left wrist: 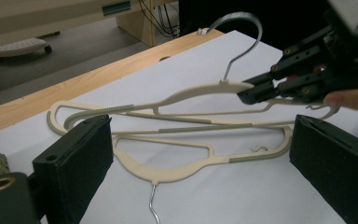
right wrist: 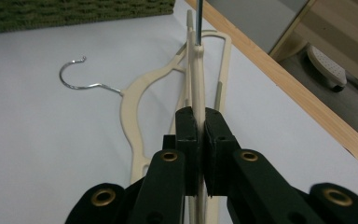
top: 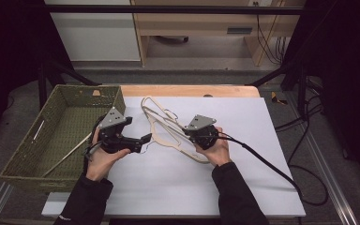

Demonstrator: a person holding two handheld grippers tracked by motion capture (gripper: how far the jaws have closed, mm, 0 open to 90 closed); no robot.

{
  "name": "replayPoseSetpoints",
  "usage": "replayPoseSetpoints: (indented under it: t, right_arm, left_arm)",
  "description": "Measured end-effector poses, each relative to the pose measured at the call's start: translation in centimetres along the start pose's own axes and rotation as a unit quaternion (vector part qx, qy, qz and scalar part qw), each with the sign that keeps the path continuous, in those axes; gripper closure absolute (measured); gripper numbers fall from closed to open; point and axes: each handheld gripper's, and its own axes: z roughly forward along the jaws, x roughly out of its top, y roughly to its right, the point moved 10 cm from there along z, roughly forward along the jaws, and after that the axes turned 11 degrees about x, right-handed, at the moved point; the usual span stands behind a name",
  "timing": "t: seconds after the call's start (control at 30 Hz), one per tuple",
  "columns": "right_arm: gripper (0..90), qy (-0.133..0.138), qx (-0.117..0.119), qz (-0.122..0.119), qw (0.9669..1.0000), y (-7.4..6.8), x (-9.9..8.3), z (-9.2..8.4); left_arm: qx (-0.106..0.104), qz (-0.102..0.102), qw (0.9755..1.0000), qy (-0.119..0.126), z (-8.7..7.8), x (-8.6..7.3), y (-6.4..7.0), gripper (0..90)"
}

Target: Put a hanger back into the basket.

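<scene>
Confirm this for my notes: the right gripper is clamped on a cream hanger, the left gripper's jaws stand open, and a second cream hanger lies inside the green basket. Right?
Not quite. The second cream hanger lies on the white sheet on the table, not inside the green basket; the left gripper view shows it. The right gripper is clamped on a cream hanger, and the left gripper is open.

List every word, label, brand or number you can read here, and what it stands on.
None can be read. The cream hangers, the green woven basket, the white sheet and both grippers' black jaws carry no lettering. A small plate on the cabinet behind is too blurred to tell.
</scene>
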Motion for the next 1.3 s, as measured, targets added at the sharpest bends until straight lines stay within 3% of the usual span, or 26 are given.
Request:
replayPoseSetpoints:
  t: [0.17,0.37,0.57,0.9,1.1,1.23,1.3]
  right_arm:
    - [86.7,0.020,0.018,0.008,0.9996,-0.2,0.4,-1.4]
    - [86.7,0.040,0.063,0.020,0.9970,-1.4,0.6,-3.4]
    - [86.7,0.057,0.123,0.028,0.9903,-3.6,0.4,-5.1]
    - [86.7,0.055,0.181,0.019,0.9818,-6.6,-0.3,-6.1]
    - [86.7,0.048,0.198,0.014,0.9788,-7.6,-0.8,-6.1]
    - [86.7,0.046,0.206,0.014,0.9775,-7.8,-0.9,-5.9]
    - [86.7,0.043,0.208,0.014,0.9770,-7.9,-1.0,-5.9]
  left_arm:
    - [-0.005,0.006,0.9999,-0.007,0.3,-0.5,0.3,6.3]
    - [-0.013,0.028,0.9995,-0.010,0.6,-0.9,1.2,7.2]
    - [-0.027,0.051,0.9983,-0.013,1.0,-1.2,2.6,8.7]
    - [-0.062,0.098,0.9927,-0.030,2.3,-2.4,5.8,15.3]
    - [-0.085,0.115,0.9886,-0.048,2.8,-3.3,7.2,25.6]
    - [-0.097,0.123,0.9860,-0.057,3.1,-3.8,7.8,39.3]
    - [-0.100,0.122,0.9858,-0.057,3.1,-3.9,7.9,46.1]
